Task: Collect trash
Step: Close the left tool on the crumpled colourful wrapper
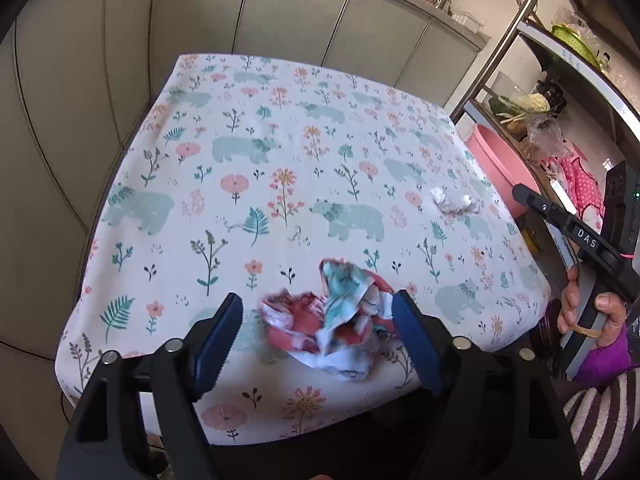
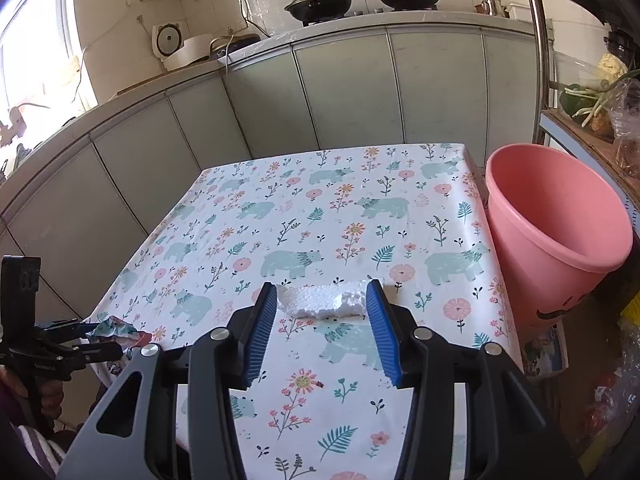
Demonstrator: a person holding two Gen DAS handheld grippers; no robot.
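A crumpled red, white and teal wrapper (image 1: 340,320) lies near the table's front edge. My left gripper (image 1: 318,316) is open with its blue fingers on either side of the wrapper. A white foam chunk (image 2: 326,300) lies on the floral tablecloth (image 2: 320,220); it also shows in the left wrist view (image 1: 454,200). My right gripper (image 2: 322,300) is open, its fingertips flanking the foam. A pink bucket (image 2: 556,224) stands beside the table's right edge. The left gripper (image 2: 90,340) and the wrapper (image 2: 118,332) appear at the left of the right wrist view.
Grey-green kitchen cabinets (image 2: 340,92) run behind the table, with pans (image 2: 320,2) on the counter. A metal shelf rack (image 1: 560,92) with vegetables and bags stands right of the bucket. The right gripper's body (image 1: 576,236) is held beyond the table's right edge.
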